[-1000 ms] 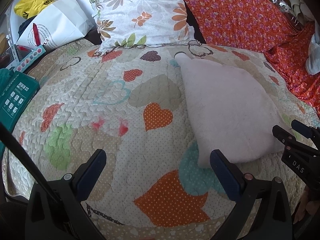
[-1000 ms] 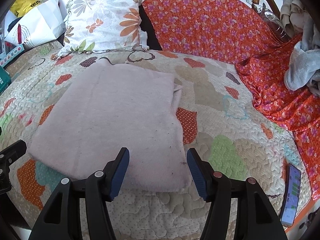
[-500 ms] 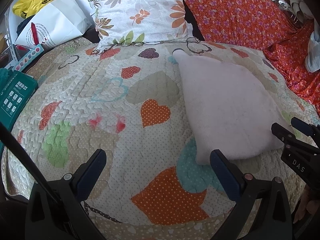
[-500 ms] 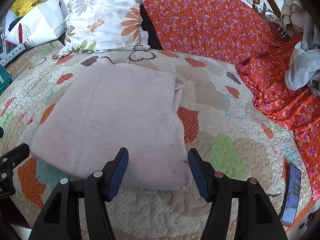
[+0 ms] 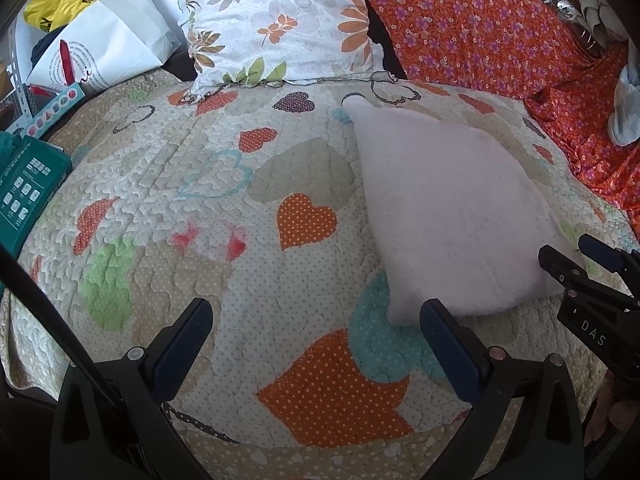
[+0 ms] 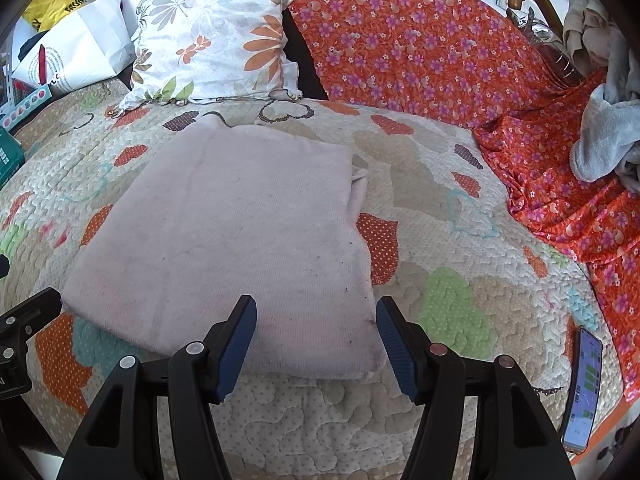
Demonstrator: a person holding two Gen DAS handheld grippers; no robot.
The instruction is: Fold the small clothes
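Observation:
A pale pink folded garment (image 6: 240, 240) lies flat on the heart-patterned quilt (image 6: 440, 216); it also shows in the left wrist view (image 5: 452, 208), right of centre. My right gripper (image 6: 316, 320) is open and empty, its fingers just above the garment's near edge. My left gripper (image 5: 316, 324) is open and empty above bare quilt (image 5: 200, 184), its right finger near the garment's near-left corner. The right gripper also shows in the left wrist view (image 5: 576, 256), at the garment's near-right edge.
A floral pillow (image 6: 216, 40) and an orange flowered cover (image 6: 420, 52) stand at the back. White and yellow bags (image 5: 100, 48) and a green box (image 5: 28, 188) lie at the left. A phone (image 6: 582, 388) lies at the quilt's right edge; grey clothes (image 6: 608, 140) are piled far right.
Both grippers have drawn back slightly toward the near edge of the bed. The garment has not moved. Both grippers stay open.

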